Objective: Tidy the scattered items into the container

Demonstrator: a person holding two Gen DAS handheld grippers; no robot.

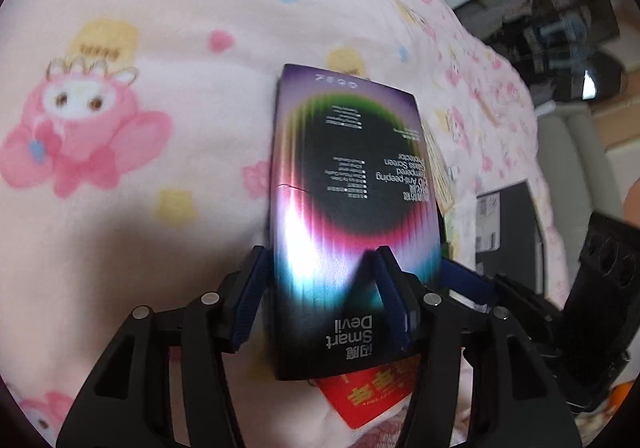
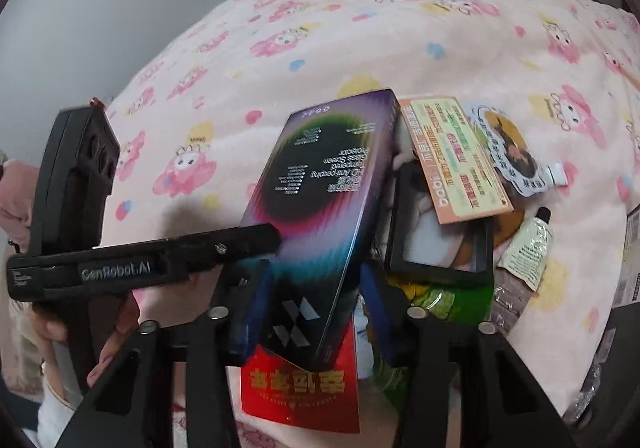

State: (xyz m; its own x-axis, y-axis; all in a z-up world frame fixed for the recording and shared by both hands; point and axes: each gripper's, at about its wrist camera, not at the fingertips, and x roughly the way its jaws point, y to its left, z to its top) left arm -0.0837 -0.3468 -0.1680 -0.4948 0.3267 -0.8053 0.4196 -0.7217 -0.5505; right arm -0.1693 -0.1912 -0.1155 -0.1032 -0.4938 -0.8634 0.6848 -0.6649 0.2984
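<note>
A glossy screen-protector box [image 1: 348, 176], black with a rainbow ring, is lifted over the pink blanket. My left gripper [image 1: 320, 280] is shut on its lower part, one pad on the printed face and one behind it. In the right wrist view the same box [image 2: 320, 188] leans to the right. My right gripper [image 2: 312, 308] is shut on its near end. One finger [image 2: 256, 238] of the left gripper lies across the box's face from the left. A red envelope [image 2: 300, 384] lies under the box.
Right of the box lies a heap: a black frame [image 2: 440, 244], an orange-green card [image 2: 456, 164], a round pouch [image 2: 512, 152], a cream tube [image 2: 528, 244] and a green packet [image 2: 452, 300]. A dark labelled box [image 1: 508, 232] sits at the blanket's right edge. A hand [image 2: 112, 348] holds the left gripper.
</note>
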